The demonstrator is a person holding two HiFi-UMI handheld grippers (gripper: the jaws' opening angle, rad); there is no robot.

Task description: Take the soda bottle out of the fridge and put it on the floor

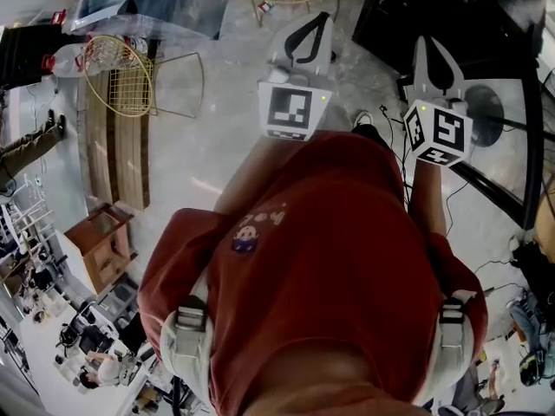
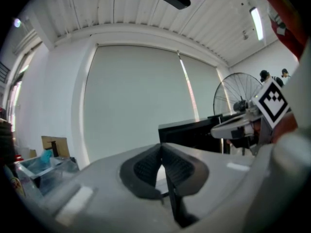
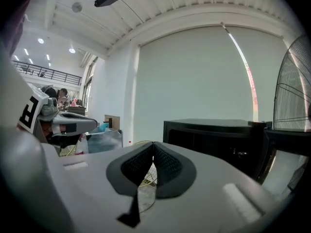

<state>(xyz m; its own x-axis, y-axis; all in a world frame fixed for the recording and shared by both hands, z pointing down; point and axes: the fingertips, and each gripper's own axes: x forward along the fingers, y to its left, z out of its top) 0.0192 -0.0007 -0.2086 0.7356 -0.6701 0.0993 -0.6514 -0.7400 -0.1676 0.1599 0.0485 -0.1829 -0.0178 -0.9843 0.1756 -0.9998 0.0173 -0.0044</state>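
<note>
- Left gripper (image 2: 161, 152) and right gripper (image 3: 153, 149) are hovering closed, gripping nothing, facing a black cabinet (image 3: 214, 140).
- A red-capped bottle (image 1: 74, 59) is sitting far left, beside a wire basket (image 1: 121, 76).

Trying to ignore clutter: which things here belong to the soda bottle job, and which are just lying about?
Job: left gripper, right gripper, both shut and empty; black cabinet, probably the fridge.
Lying about: wire basket, fan, wooden side cabinet.
</note>
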